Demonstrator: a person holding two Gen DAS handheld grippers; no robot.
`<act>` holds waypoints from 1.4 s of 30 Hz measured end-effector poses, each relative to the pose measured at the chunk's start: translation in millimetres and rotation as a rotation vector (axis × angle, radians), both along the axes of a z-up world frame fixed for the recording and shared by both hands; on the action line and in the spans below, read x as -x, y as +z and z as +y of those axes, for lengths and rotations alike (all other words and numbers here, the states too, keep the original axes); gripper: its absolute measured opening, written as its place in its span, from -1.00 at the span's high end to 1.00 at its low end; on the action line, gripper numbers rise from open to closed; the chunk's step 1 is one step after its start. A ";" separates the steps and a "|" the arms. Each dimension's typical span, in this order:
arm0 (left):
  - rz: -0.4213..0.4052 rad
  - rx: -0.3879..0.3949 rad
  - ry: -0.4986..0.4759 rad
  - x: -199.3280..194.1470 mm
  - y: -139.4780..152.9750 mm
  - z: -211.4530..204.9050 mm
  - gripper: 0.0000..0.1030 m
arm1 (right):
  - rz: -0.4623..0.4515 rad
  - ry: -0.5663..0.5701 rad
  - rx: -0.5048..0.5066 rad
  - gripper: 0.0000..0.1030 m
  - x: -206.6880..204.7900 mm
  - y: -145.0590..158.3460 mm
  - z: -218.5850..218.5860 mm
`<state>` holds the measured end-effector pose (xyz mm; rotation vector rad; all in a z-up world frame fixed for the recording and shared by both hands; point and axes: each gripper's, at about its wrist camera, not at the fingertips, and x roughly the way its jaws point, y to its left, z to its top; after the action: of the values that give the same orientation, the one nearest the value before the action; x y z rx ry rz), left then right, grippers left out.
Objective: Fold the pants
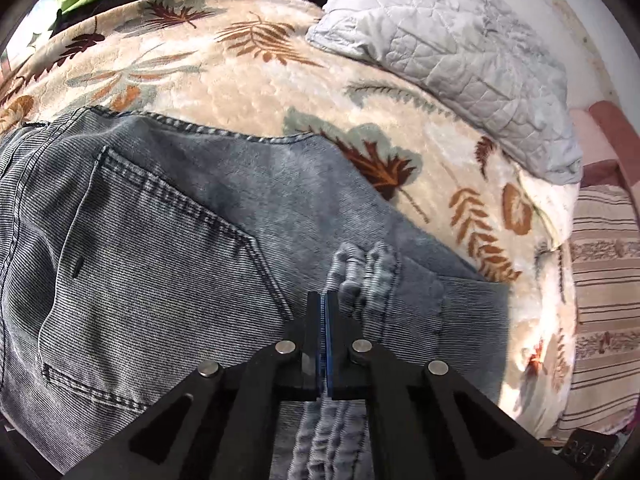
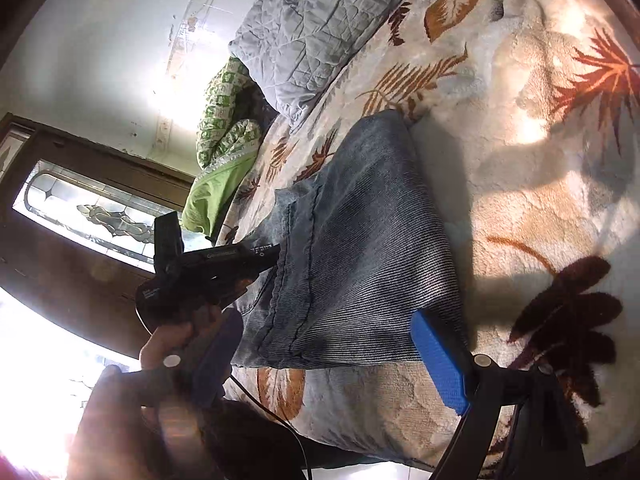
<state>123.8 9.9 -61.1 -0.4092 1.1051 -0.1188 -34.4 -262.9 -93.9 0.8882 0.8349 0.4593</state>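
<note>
Faded blue jeans (image 1: 168,220) lie folded on a cream leaf-print blanket (image 1: 248,92); a back pocket faces up at the left. My left gripper (image 1: 325,300) is shut on a bunched fold of the jeans' denim, which runs under and past its blue pads. In the right wrist view the jeans (image 2: 360,248) lie as a folded stack on the blanket (image 2: 520,200). My right gripper (image 2: 324,344) is open, its blue-padded fingers (image 2: 438,364) spread on either side of the stack's near edge. The left gripper (image 2: 224,264), held in a hand, shows at the stack's left edge.
A grey quilted pillow (image 1: 456,60) lies at the far side of the bed, also in the right wrist view (image 2: 312,28). A green patterned cloth (image 2: 224,128) sits beside it. A striped cushion (image 1: 600,300) is at the right. A wooden door with a glass pane (image 2: 80,208) stands behind.
</note>
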 end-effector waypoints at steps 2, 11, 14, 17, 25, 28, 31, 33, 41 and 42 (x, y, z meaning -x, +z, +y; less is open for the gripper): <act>-0.065 0.043 -0.053 8.8 19.9 -4.2 0.67 | -0.035 -0.016 -0.012 -0.71 1.8 9.3 -3.3; -0.060 -0.071 -0.270 50.3 -13.5 -51.0 0.14 | -0.068 -0.001 -0.062 -0.71 -41.2 43.3 -30.8; -0.083 -0.140 -0.289 59.8 -10.1 -58.3 0.14 | -0.001 0.033 -0.127 -0.71 -87.8 34.6 -34.9; -0.078 -0.103 -0.278 57.0 -12.4 -52.1 0.14 | 0.098 0.045 -0.192 -0.71 -137.7 11.2 -32.4; -0.092 0.015 -0.249 63.4 0.7 -29.3 0.00 | 0.135 0.079 -0.158 -0.69 -140.2 10.0 -24.1; -0.124 0.032 -0.225 73.7 7.1 -21.9 -0.15 | 0.092 0.142 -0.125 -0.69 -100.0 24.5 -11.5; -0.089 -0.018 -0.240 74.3 -6.4 -29.7 -0.31 | 0.123 0.186 -0.106 -0.70 -65.4 4.0 2.8; -0.049 -0.092 -0.250 72.1 -17.3 -36.6 -0.30 | 0.192 0.170 -0.055 -0.66 -58.4 -26.0 8.1; -0.187 -0.057 -0.122 110.6 25.7 4.5 -0.51 | -0.001 0.098 -0.148 -0.67 -37.4 -5.2 -5.9; -0.188 -0.053 -0.087 114.0 27.1 14.0 -0.52 | 0.031 0.071 -0.127 -0.67 -39.2 -8.9 -6.1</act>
<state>9.8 23.9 -34.0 -0.2961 0.9390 -0.1996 4.8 -268.9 -102.7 0.9869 0.8748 0.5668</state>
